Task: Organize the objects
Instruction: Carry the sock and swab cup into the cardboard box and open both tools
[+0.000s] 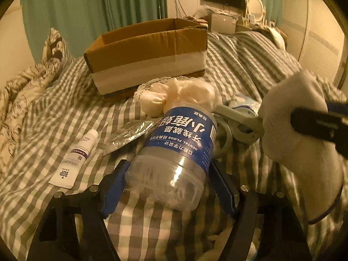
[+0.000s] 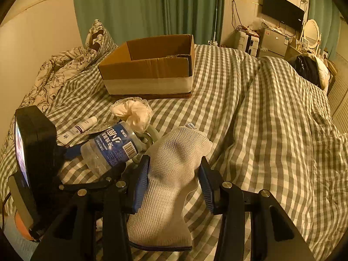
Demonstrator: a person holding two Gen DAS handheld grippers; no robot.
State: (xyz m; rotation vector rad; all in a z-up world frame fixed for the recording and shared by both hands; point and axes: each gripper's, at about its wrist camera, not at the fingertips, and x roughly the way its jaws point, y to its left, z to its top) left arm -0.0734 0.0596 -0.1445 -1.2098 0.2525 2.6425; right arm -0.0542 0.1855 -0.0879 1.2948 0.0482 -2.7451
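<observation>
Jar (image 1: 174,152) of dental floss lies on the bed (image 1: 54,119) between the left tongs (image 1: 168,187), not visibly gripped; right tongs (image 2: 174,182) clamp a sock (image 2: 171,174); box (image 1: 148,52) at twelve o'clock.

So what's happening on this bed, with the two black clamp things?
Someone is tidying loose items off the checked bedspread, using a hand-held gripper in each hand. The right gripper is shut on a white mesh sock and holds it up off the bed. The left gripper sits around a clear dental floss jar lying on its side; a firm grip can't be confirmed. An open cardboard box waits behind them, with nothing visible inside. A small tube and a pale cloth bundle lie on the bed.
</observation>
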